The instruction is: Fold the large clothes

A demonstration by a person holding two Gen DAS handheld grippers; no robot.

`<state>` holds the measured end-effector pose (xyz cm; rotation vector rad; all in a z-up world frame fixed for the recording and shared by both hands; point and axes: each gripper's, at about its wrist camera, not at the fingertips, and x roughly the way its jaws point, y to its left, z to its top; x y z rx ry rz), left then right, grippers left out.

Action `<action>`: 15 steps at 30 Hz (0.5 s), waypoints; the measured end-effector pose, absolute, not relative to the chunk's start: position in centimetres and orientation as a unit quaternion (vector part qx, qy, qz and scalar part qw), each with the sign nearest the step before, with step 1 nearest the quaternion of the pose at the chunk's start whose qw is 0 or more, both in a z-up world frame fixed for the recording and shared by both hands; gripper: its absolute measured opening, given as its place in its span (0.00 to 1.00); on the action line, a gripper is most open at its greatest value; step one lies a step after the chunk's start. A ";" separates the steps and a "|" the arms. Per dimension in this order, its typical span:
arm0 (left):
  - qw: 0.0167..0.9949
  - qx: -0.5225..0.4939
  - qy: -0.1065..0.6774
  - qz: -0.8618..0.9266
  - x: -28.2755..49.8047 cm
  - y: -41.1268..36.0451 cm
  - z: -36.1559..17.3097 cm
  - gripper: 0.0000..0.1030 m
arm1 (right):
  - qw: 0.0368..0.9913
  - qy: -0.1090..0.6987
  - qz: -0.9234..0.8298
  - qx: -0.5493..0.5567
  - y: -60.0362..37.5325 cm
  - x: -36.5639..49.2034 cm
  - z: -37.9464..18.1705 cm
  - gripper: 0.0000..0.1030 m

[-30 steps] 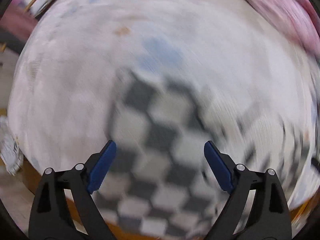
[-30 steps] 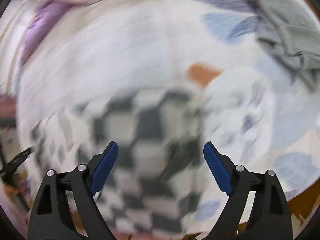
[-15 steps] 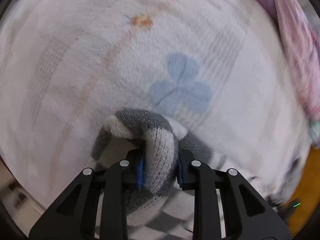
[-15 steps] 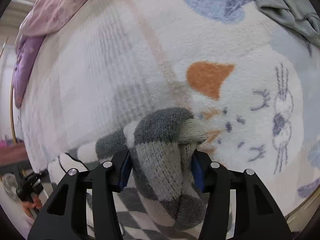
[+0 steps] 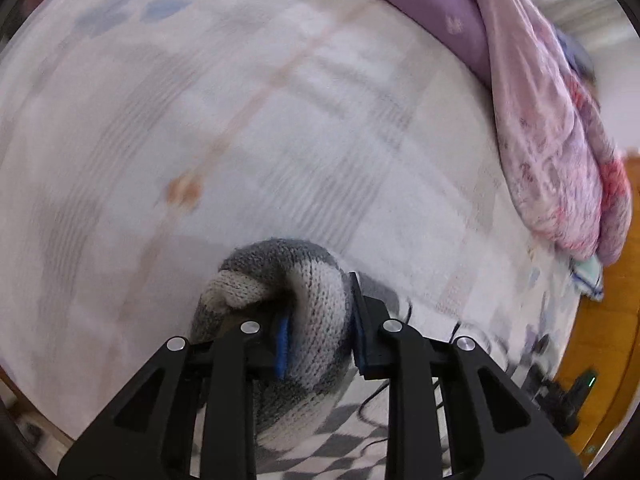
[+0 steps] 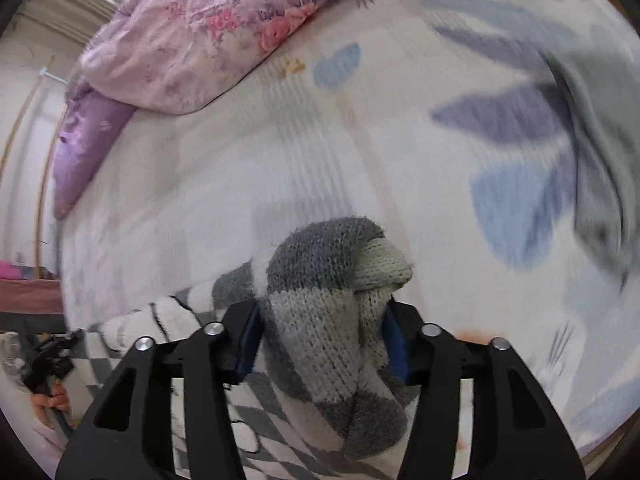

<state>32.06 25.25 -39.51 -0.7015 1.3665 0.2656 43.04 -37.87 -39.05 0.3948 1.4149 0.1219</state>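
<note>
A grey and white checkered knit sweater (image 5: 304, 280) is bunched between the jaws of my left gripper (image 5: 320, 332), which is shut on it. My right gripper (image 6: 320, 340) is shut on another bunch of the same sweater (image 6: 332, 280). Both hold the knit lifted above a white bed blanket (image 5: 280, 120) with blue and orange prints, also in the right wrist view (image 6: 400, 152). The rest of the sweater hangs below the grippers and is mostly hidden.
A pink floral quilt (image 5: 552, 140) and a purple pillow (image 5: 420, 12) lie along the bed's far side; they also show in the right wrist view as quilt (image 6: 224, 28) and pillow (image 6: 84, 144). A grey garment (image 6: 600, 152) lies at the right. A wooden panel (image 5: 608, 320) stands beside the bed.
A second ago both grippers were open over the flat checkered sweater. They closed on folds of it and have since lifted it, tilting up so the quilt and pillow show.
</note>
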 end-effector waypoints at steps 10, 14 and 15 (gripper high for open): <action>0.705 -0.183 0.677 0.111 24.7 19.7 -43.3 0.62 | 0.756 0.636 0.104 0.113 -35.0 38.9 -37.9 0.46; 0.660 -0.198 0.715 0.116 18.0 18.0 -47.1 0.51 | 0.662 0.737 0.092 0.097 -34.6 32.4 -45.9 0.18; 0.654 -0.210 0.718 0.116 16.2 17.7 -47.5 0.51 | 0.665 0.730 0.089 0.131 -35.5 29.5 -46.4 0.17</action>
